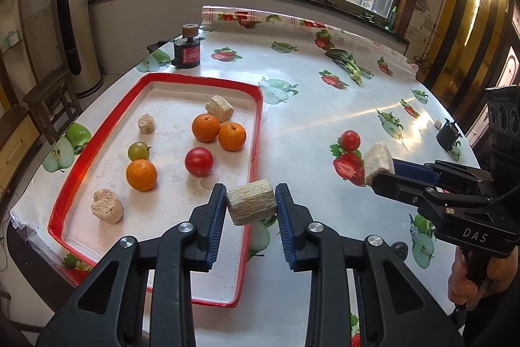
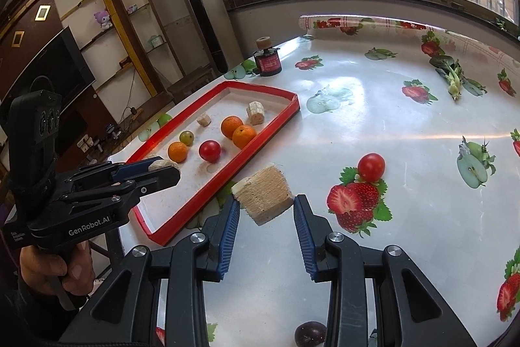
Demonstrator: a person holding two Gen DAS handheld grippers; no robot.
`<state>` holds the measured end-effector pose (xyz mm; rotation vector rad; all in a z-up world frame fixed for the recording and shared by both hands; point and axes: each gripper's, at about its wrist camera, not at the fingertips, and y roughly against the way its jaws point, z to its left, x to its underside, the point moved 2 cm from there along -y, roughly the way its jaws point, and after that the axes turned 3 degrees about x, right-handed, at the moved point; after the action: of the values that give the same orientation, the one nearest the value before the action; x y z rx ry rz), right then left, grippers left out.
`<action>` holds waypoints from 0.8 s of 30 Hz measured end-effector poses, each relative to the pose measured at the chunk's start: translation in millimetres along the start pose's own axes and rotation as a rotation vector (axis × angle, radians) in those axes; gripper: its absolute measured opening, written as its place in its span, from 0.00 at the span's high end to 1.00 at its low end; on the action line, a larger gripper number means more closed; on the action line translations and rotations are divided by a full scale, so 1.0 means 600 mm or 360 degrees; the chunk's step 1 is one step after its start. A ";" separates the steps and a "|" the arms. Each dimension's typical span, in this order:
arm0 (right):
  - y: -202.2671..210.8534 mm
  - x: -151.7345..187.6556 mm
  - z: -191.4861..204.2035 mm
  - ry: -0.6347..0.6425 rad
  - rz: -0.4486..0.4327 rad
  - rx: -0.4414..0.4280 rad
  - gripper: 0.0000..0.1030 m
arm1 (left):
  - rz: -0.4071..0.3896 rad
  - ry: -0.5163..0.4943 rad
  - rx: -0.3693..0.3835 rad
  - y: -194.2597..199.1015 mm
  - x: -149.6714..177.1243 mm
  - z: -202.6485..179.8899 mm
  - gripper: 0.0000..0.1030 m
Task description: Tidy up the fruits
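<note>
Three oranges (image 1: 205,127), two tomatoes (image 1: 199,161), one green grape (image 1: 138,151), five fibrous tan chunks (image 1: 252,201), one leafy vegetable (image 1: 349,64).

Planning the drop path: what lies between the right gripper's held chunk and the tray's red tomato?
Only the tray's red rim; right wrist view shows it between chunk and tomato.

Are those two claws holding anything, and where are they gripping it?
Yes. The left claw pinches a beige fibrous chunk by its sides; the right claw grips another chunk likewise.

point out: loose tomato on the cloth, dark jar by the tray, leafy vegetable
loose tomato (image 2: 371,166), right wrist view, centre of its skin
dark jar (image 1: 187,54), left wrist view, label face
leafy vegetable (image 1: 348,63), left wrist view, mid stalk
</note>
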<state>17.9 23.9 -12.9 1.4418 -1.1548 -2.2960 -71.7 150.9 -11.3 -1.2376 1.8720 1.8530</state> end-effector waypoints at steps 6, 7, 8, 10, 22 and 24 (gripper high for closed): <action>-0.009 -0.008 0.023 0.0028 0.0001 -0.0022 0.66 | -0.0031 0.0018 -0.0069 0.011 0.001 0.021 0.73; -0.011 -0.009 0.026 0.0033 0.0001 -0.0023 0.66 | -0.0040 0.0014 -0.0087 0.012 0.001 0.023 0.73; -0.012 -0.009 0.029 0.0037 0.0001 -0.0024 0.66 | -0.0048 0.0011 -0.0102 0.014 0.002 0.025 0.73; -0.015 -0.011 0.035 0.0044 0.0004 -0.0028 0.66 | -0.0062 0.0011 -0.0129 0.017 0.002 0.030 0.73; -0.042 -0.015 0.062 0.0090 0.0044 -0.0029 0.66 | -0.0131 -0.0055 -0.0344 0.022 0.010 0.051 0.73; -0.047 -0.014 0.066 0.0100 0.0049 -0.0028 0.66 | -0.0142 -0.0066 -0.0378 0.022 0.011 0.054 0.73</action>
<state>-4.3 67.9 -17.9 1.4684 -1.1280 -2.2182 -97.5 175.4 -12.0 -1.3198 1.5843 2.0812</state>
